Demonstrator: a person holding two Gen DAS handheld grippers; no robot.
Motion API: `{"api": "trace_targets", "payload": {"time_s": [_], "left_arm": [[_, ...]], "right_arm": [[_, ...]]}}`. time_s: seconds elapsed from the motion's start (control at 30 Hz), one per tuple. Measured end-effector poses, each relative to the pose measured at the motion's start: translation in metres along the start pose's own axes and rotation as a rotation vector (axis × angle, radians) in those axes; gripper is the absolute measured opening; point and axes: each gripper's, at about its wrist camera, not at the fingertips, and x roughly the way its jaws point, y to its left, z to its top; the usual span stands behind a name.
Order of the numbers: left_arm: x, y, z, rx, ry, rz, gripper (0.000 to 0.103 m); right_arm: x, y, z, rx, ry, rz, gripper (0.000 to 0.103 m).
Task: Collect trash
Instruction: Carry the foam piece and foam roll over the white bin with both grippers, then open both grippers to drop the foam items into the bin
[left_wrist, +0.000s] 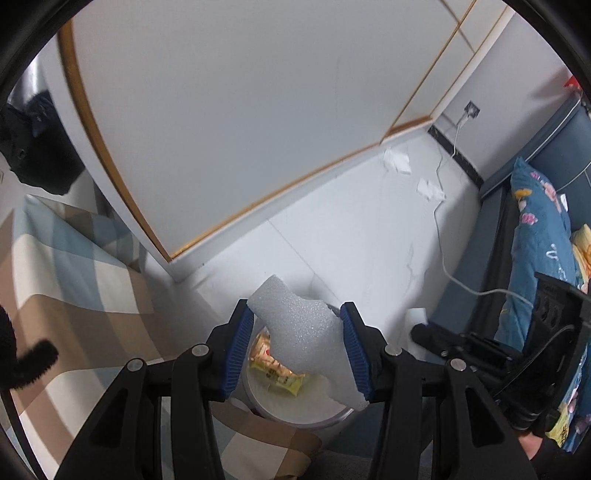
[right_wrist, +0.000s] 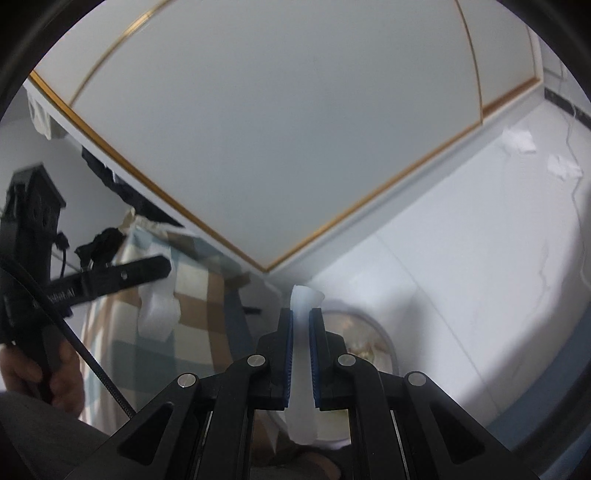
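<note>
My left gripper (left_wrist: 295, 310) is shut on a chunky piece of white foam (left_wrist: 306, 336), its blue pads pressing both sides. Directly beneath it stands a round white trash bin (left_wrist: 332, 417) with yellow snack wrappers (left_wrist: 277, 373) inside. My right gripper (right_wrist: 301, 312) is shut on a thin white strip of foam (right_wrist: 303, 299) that sticks out past the fingertips and hangs below them, over the same bin (right_wrist: 388, 339). In the left wrist view the right gripper (left_wrist: 421, 332) is just right of the bin. The right wrist view shows the held foam (right_wrist: 159, 314) at the left.
Two crumpled white tissues (left_wrist: 397, 160) (left_wrist: 428, 188) lie on the white floor near the wardrobe (left_wrist: 240, 110). A white cable (left_wrist: 443, 251) runs across the floor to a wall socket. Checked bedding (left_wrist: 74, 295) is left of the bin, a blue floral pillow (left_wrist: 539, 229) to the right.
</note>
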Motion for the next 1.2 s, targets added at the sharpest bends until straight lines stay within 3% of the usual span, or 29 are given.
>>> {"api": "trace_targets", "payload": {"time_s": [0.37, 0.6, 0.83, 1.2], "left_arm": [[0.024, -0.003, -0.001, 0.037, 0.091, 0.000, 0.044], [0.033, 0.000, -0.005, 0.026, 0.126, -0.009, 0.044], [0.042, -0.003, -0.009, 0.039, 0.170, -0.007, 0.044], [0.056, -0.006, -0.016, 0.077, 0.253, -0.014, 0.046]], "right_arm": [[0.061, -0.016, -0.021, 0.023, 0.148, -0.027, 0.014], [0.065, -0.029, -0.032, 0.037, 0.207, -0.029, 0.014], [0.051, -0.032, -0.033, 0.049, 0.192, -0.034, 0.015], [0.023, -0.032, -0.022, 0.069, 0.115, -0.036, 0.041]]}}
